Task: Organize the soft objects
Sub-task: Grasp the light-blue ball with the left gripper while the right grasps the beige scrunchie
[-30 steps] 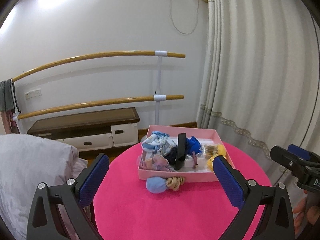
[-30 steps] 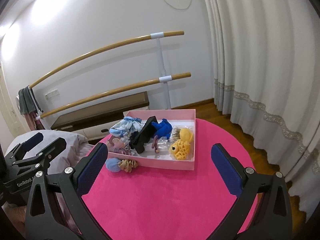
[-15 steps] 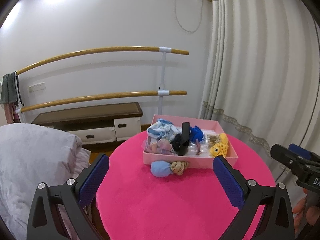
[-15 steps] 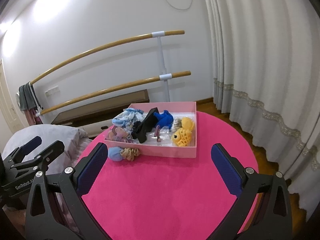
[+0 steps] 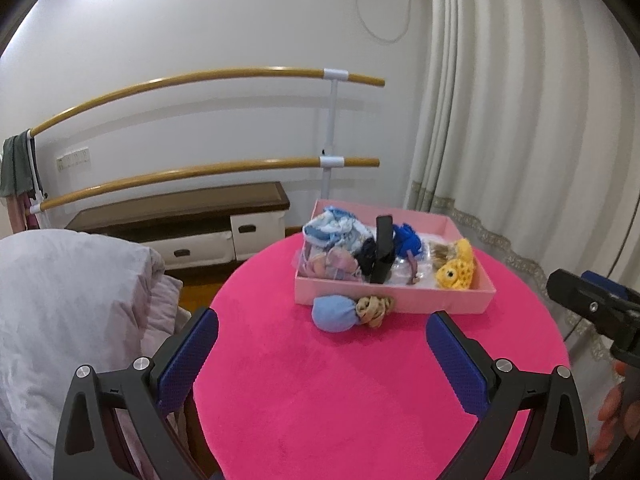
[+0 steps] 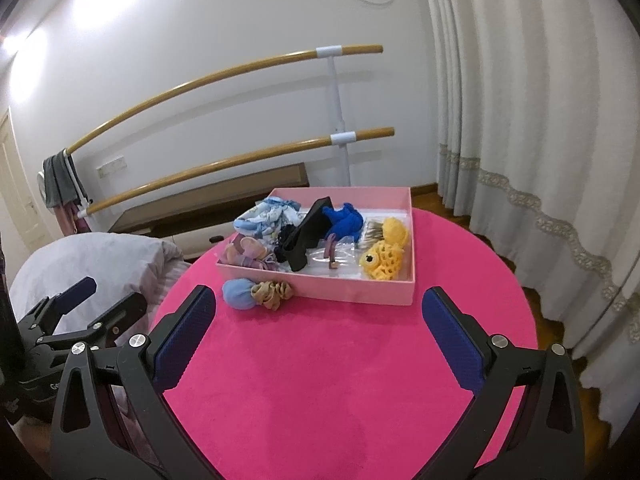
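Observation:
A pink box [image 5: 400,303] [image 6: 412,216] stands on a round pink table [image 5: 340,392] [image 6: 340,380]. It holds a yellow crochet fish [image 5: 456,270] [image 6: 382,262], a blue knit toy [image 5: 408,238] [image 6: 344,220], a black stand [image 5: 382,252] [image 6: 310,234], and pale cloth pieces [image 5: 334,228] [image 6: 268,214]. A light blue pouch [image 5: 334,314] [image 6: 239,294] and a tan scrunchie [image 5: 374,308] [image 6: 274,292] lie on the table against the box front. My left gripper [image 5: 322,356] and right gripper [image 6: 319,330] are open and empty, well short of the box.
A grey-white quilt [image 5: 68,304] [image 6: 92,264] lies left of the table. Wooden ballet bars [image 5: 208,80] and a low cabinet [image 5: 188,216] stand along the wall. Curtains [image 5: 520,120] hang at the right. The other gripper shows at each view's edge.
Both grippers have tilted downward and drifted a little, so the box and table sit more centrally in view. Nothing on the table moved. Both jaws stay open.

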### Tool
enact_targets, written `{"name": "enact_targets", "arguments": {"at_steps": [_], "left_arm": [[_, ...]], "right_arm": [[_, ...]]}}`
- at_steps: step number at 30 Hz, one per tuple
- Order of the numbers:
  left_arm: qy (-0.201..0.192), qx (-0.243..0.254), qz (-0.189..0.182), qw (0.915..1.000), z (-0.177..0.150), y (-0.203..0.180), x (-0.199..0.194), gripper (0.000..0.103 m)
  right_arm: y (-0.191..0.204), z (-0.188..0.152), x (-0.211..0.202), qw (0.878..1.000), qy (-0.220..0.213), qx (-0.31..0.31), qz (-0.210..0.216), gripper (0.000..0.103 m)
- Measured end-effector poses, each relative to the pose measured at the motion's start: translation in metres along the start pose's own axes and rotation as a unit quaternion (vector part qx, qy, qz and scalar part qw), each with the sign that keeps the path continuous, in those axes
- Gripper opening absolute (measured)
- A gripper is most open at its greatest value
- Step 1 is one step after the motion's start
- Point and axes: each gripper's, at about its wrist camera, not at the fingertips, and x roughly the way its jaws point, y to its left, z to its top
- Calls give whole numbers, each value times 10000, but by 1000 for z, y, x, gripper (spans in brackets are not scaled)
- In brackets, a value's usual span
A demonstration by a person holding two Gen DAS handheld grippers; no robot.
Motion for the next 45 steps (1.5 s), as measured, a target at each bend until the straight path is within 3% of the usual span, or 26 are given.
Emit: {"name": "enact_targets", "arguments": {"at_steps": [12, 20, 27, 31, 36, 40, 45], "left_arm": [[965, 142, 124, 9952, -6, 12, 127, 103], [1268, 309, 89, 9914, 1, 7, 199, 103], [1410, 204, 2, 9898, 2, 11, 239, 103], [1450, 178, -72, 9893, 3, 14, 250, 103], [1501, 164, -105, 9885, 1, 15, 250, 98], [1532, 194, -129, 9879, 0, 14, 250, 94], [1522, 238, -148, 9880, -1, 11, 247, 85]], "right_arm": [[-7, -14, 78, 9969, 746, 202, 167, 103], [2, -23, 145, 9908, 1248, 283, 450, 103], [10, -28, 183, 9852, 1505, 401, 717, 90], [15, -28, 197, 9826, 1563, 473, 881, 88], [22, -29, 214, 9783, 1670, 614, 1064, 70], [21, -31, 218, 9764, 1687, 744, 1122, 64], [7, -35, 215, 9747, 1652, 979, 1146, 46]]}}
